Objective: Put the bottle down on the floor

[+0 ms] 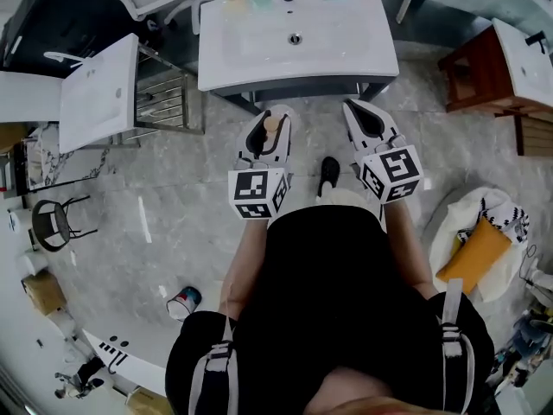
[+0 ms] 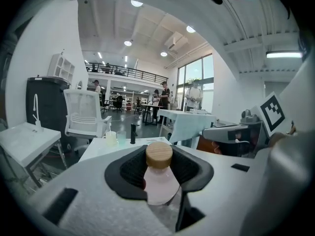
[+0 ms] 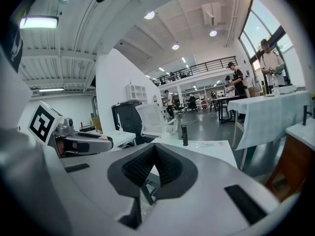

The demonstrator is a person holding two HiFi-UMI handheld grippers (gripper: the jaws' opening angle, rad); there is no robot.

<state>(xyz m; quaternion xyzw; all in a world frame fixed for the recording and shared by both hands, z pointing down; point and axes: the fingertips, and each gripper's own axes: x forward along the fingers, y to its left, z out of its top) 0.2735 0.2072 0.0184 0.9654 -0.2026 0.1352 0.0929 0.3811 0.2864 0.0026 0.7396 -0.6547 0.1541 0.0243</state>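
1. Grey marbled floor [image 1: 164, 232]: one surface, the target. It is hard, so I judge that a dropped bottle could crack or bounce.
2. White rectangular washbasin top [image 1: 346, 50]: one, ahead of both grippers. It carries two pale cups [image 2: 111, 138] and one black tap [image 2: 132, 133].
3. Left gripper [image 1: 264, 132]: one. Its fingers are held apart around the bottle's shoulder, and the pads clamp it.
4. Right gripper [image 3: 153, 167]: one. Its fingers are closed tip to tip, with nothing between them.
5. Pale pink translucent bottle [image 2: 159, 186]: one, upright in the left gripper and well above the floor. I judge it light, rigid and smooth-walled, so it may slip. The best hold is on the shoulder, just under the cap.
6. Round wooden cap [image 2: 159, 154]: one, seated on the neck.
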